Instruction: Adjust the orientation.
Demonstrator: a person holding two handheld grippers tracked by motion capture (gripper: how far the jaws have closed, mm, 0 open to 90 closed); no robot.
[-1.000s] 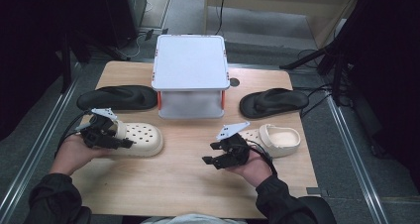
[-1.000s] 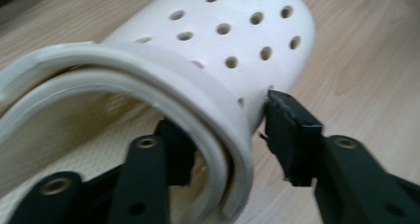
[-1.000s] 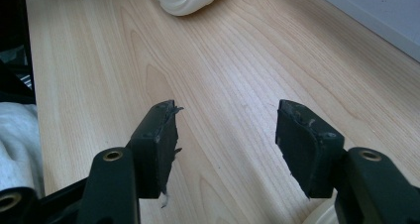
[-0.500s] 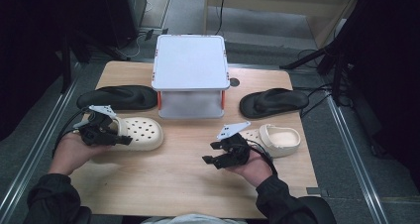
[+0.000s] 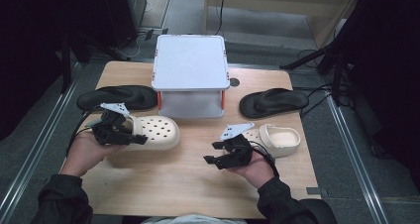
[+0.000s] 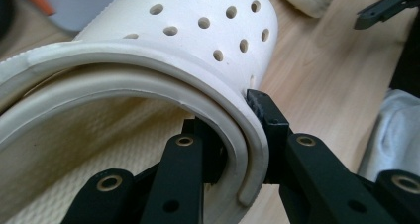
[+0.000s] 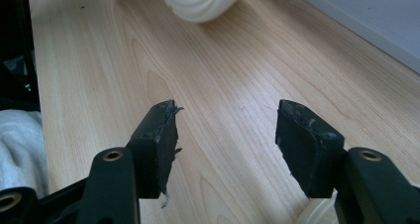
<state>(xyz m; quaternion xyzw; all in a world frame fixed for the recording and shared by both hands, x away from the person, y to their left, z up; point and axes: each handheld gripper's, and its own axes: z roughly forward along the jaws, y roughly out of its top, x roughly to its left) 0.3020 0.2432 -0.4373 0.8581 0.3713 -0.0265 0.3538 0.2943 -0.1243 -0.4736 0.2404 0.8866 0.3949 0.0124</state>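
Light wooden table (image 5: 163, 194), grey carpeted floor (image 5: 346, 184) (dim surroundings), metal floor rails (image 5: 351, 149)

Left gripper (image 5: 132, 135) jaws just closed on cream clog (image 5: 153, 133) (heel rim), clog lifted

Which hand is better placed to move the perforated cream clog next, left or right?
Left. The left hand-held gripper is clamped on the cream clog at its heel rim. The right hand-held gripper is open over bare table.
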